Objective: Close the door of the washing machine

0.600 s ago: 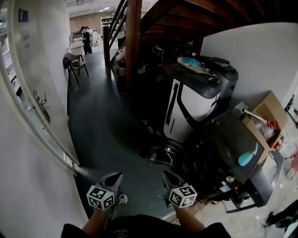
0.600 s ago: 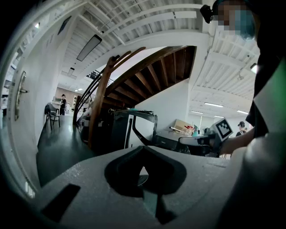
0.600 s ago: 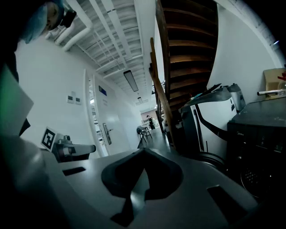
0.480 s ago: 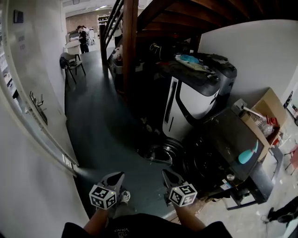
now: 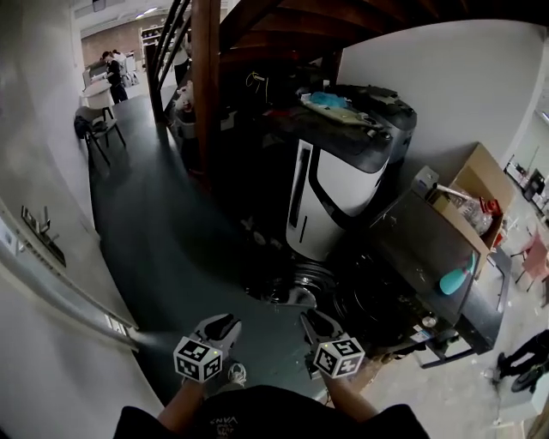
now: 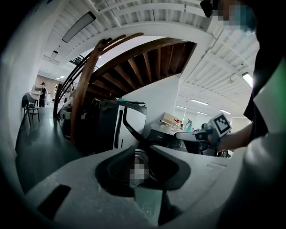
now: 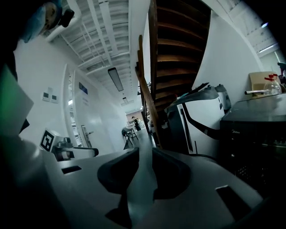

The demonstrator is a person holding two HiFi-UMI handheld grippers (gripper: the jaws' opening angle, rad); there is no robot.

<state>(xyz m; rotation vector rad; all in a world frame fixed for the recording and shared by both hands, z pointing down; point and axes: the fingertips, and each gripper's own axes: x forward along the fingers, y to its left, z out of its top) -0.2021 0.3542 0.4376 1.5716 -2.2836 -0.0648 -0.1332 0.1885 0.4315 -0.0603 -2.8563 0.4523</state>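
Head now turned toward the washing machine (image 5: 403,287); left tool (image 5: 225,323) and right tool (image 5: 309,321) narrowly parted, empty. Stiff hinged door (image 5: 300,289) probably needs just a rim push.

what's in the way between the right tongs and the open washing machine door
Nothing visible. Only bare dark floor lies between the right tongs and the open door, which hangs low in front of the washing machine. Its swing shut looks clear too, though it is dark there.

dark floor (image 5: 171,231), white wall (image 5: 446,94), wooden staircase (image 5: 257,26) overhead, chair (image 5: 96,129) down corridor, cardboard box (image 5: 476,184) at right
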